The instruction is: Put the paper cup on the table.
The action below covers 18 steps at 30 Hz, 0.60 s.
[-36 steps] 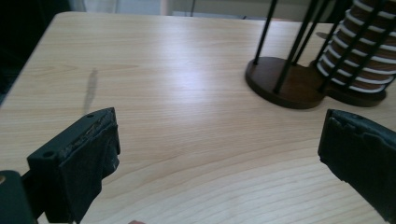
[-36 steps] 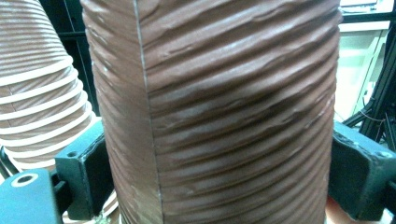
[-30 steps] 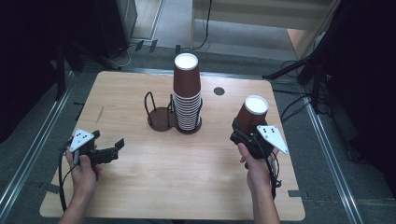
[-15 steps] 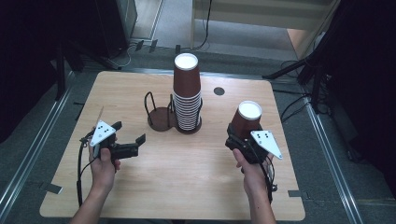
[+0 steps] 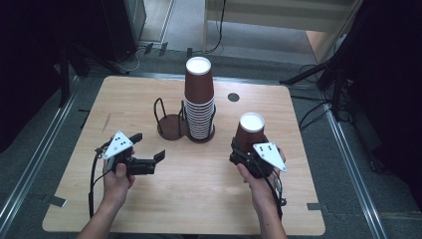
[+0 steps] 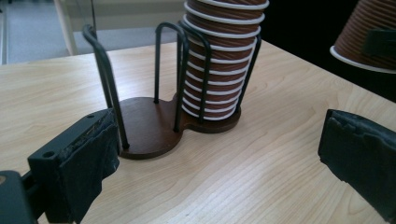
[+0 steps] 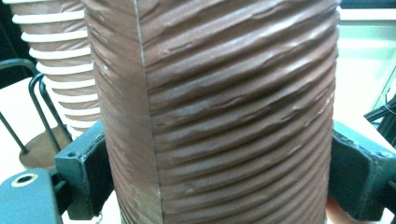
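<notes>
One ribbed brown paper cup [image 5: 250,133], upside down, right of frame centre, clamped in right tongs [image 5: 247,149]; left tongs [image 5: 148,152] wide apart, holding nothing, lower left above wooden counter [image 5: 199,199], facing black wire cup rack [image 5: 171,122].

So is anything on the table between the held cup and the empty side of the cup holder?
Nothing visible does. The right gripper holds the cup right of the cup holder; bare table lies between, though the full stack flanks that empty ring.
</notes>
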Motion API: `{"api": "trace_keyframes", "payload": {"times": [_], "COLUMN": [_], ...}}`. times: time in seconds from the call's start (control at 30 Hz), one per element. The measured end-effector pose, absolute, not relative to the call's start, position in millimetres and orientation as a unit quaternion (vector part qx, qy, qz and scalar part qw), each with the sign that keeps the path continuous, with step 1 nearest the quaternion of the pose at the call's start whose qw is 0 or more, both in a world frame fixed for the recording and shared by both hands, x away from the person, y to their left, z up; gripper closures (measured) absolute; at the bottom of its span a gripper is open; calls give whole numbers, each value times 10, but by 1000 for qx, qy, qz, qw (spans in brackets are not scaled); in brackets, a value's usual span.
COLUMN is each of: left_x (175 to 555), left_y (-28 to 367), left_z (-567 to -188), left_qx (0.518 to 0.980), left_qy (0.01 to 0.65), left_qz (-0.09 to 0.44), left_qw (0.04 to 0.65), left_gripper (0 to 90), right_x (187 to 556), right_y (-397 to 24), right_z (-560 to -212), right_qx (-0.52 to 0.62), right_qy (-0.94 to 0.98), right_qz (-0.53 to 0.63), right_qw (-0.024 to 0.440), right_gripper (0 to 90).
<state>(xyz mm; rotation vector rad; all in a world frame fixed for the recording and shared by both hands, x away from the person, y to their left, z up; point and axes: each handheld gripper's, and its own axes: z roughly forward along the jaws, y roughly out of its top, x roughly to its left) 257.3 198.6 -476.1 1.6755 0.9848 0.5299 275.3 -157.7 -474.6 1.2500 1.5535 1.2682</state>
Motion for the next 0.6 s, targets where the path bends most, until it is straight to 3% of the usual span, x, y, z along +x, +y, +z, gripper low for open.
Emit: {"api": "trace_keyframes", "payload": {"times": [0.6], "left_x": [2523], "left_y": [1756], "left_z": [-4667], "left_qx": [736], "left_qy": [347], "left_qz": [163], "left_qw": [557], "left_gripper": [0], "right_x": [2686], "right_y": [-1205], "right_z": [-4982], "right_qx": [444], "right_qy": [657], "right_qz": [470], "right_qw": [387], "right_gripper": [96]}}
